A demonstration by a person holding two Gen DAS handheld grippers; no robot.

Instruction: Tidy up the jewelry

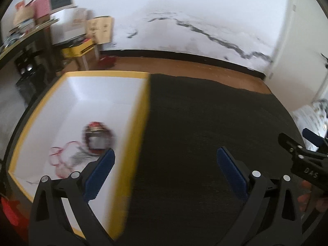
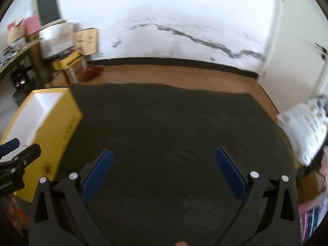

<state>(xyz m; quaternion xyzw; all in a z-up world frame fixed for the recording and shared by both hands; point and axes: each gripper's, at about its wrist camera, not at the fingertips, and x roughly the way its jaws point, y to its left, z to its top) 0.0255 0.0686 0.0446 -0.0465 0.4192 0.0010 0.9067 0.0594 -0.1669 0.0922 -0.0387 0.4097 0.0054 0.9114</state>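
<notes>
A yellow box (image 1: 141,110) with a white inside sits at the left of a dark mat (image 1: 205,123). Inside it lie a dark red bracelet-like piece (image 1: 98,137) and thin red and grey necklaces (image 1: 65,160), all blurred. My left gripper (image 1: 165,155) is open and empty, straddling the box's right wall, its left finger over the box. My right gripper (image 2: 164,155) is open and empty above the bare mat. The box also shows in the right wrist view (image 2: 53,127) at the left. Each gripper shows at the edge of the other's view.
The mat lies on a brown wooden surface (image 2: 184,75) before a white wall with dark marks. A cluttered shelf with boxes (image 1: 41,26) stands at the far left. White patterned packaging (image 2: 307,127) lies at the mat's right edge.
</notes>
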